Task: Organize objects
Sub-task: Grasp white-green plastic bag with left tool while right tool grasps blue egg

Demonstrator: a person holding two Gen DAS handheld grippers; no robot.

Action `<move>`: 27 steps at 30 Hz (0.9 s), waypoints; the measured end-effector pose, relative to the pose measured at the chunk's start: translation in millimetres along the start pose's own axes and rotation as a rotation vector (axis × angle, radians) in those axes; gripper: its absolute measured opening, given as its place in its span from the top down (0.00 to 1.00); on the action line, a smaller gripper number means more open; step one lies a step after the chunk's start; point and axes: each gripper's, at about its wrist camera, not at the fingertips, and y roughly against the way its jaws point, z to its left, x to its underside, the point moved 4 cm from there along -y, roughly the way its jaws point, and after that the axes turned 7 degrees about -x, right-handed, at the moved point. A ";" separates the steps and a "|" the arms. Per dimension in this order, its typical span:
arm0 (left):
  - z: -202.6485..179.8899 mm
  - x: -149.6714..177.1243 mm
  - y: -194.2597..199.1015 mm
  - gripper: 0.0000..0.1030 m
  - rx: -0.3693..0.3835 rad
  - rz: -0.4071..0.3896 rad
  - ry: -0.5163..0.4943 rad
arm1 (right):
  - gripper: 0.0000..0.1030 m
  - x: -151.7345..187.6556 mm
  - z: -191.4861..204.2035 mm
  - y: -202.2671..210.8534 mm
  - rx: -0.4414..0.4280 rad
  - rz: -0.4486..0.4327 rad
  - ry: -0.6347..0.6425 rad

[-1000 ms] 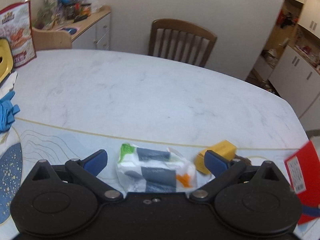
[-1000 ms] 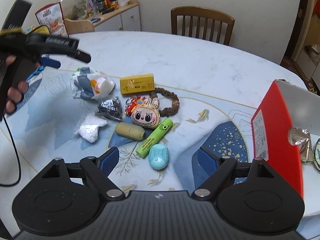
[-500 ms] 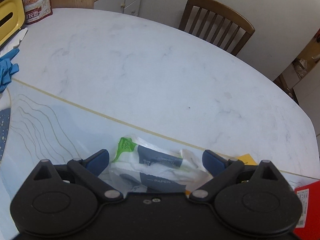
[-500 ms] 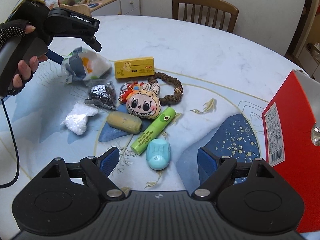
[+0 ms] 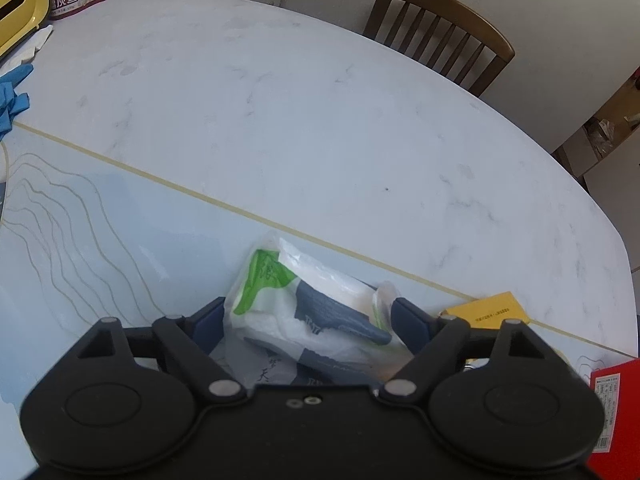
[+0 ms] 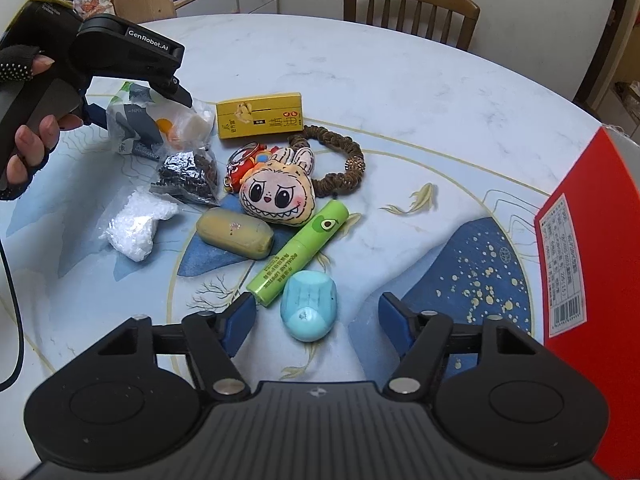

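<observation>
The red box (image 6: 592,248) stands at the table's right edge, contents unseen; left gripper (image 5: 310,318), lower than before, straddles the tissue pack (image 5: 296,312), blue pads touching it; right gripper (image 6: 316,316) is spread above the blue egg-shaped toy (image 6: 310,306).

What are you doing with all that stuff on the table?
A person is tidying a pile of small things on the table using two hand-held grabbers. The left tool is open, with its fingers on either side of a tissue pack, but not squeezing it yet. The right tool is open too and hangs over a blue toy and a green lip balm tube. A plush keychain, a yellow box and a red box wait nearby.
</observation>
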 end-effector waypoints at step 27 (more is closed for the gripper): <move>9.9 1.9 46.1 0.73 0.057 -0.122 0.002 | 0.71 10.3 -10.3 27.1 -0.024 -0.028 -0.111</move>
